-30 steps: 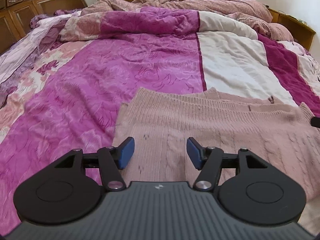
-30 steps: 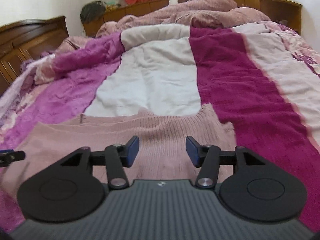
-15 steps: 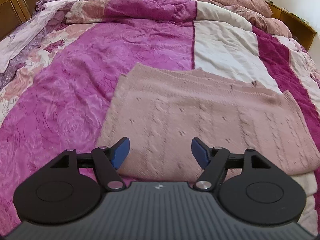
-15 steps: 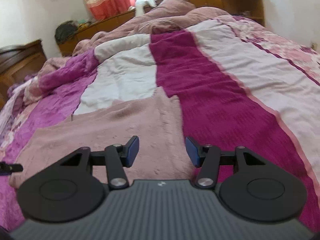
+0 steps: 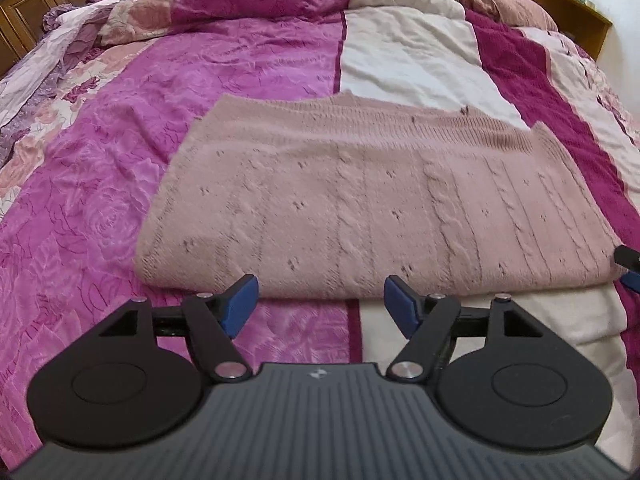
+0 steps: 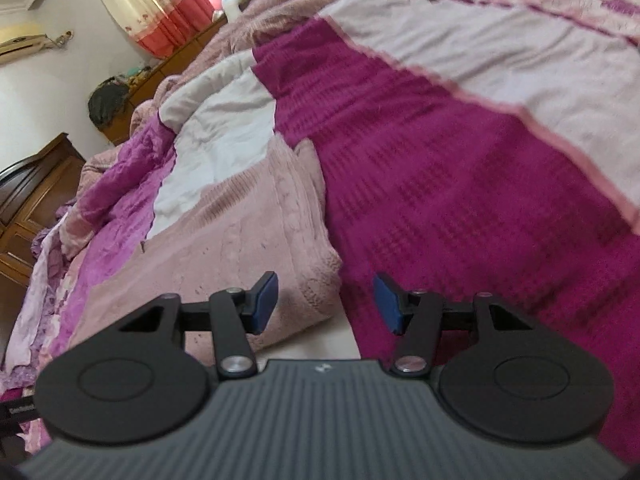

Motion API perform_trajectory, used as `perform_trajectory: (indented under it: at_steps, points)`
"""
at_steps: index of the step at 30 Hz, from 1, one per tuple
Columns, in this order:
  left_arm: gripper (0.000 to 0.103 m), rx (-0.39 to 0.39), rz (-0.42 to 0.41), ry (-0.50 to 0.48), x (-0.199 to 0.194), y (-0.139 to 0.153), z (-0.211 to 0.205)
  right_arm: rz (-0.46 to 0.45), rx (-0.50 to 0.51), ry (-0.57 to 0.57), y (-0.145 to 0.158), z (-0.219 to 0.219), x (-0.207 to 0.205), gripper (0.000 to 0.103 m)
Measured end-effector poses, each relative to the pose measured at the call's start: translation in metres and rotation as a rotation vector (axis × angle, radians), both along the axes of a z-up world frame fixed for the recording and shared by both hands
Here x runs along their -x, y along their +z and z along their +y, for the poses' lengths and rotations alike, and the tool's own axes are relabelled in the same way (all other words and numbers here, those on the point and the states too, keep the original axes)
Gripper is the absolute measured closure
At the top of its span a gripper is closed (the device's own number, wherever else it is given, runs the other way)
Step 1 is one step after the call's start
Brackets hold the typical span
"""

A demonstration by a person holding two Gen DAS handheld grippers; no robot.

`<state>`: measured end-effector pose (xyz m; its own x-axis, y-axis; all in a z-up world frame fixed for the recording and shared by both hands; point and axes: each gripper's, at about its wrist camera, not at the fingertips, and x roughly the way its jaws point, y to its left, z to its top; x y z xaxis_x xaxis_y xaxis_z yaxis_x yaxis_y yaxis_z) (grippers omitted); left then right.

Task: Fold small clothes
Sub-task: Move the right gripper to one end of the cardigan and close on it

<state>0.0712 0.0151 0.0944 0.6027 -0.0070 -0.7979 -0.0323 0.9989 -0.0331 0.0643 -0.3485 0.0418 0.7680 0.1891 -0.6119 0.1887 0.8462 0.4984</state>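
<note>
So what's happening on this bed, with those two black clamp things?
A person is folding a pink knit sweater on a bed, with a two-finger gripper in each hand. The sweater lies flat, already folded over into a rectangle. The left gripper hovers at its near edge; its jaws have just been opening and hold nothing. The right gripper is open by the sweater's near right corner, also empty. Neither grips the fabric now.
</note>
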Motion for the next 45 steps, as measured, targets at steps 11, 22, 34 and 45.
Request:
perform_trajectory:
  at_steps: [11,22,34,45]
  points:
    - [0.027,-0.022,0.044,0.012,-0.005,-0.015,-0.010,-0.008,-0.083,0.170,-0.014,-0.009,-0.053,0.047]
    - [0.027,-0.033,0.068,0.032,-0.012,-0.025,-0.010,-0.077,-0.132,0.193,-0.022,-0.002,-0.075,0.051]
    - [0.027,-0.020,0.065,0.027,-0.009,-0.025,-0.007,-0.042,-0.059,0.178,-0.026,0.011,-0.081,0.063]
    - [0.027,-0.006,0.034,0.030,-0.002,-0.016,0.001,-0.063,-0.033,0.157,-0.008,0.017,-0.075,0.075]
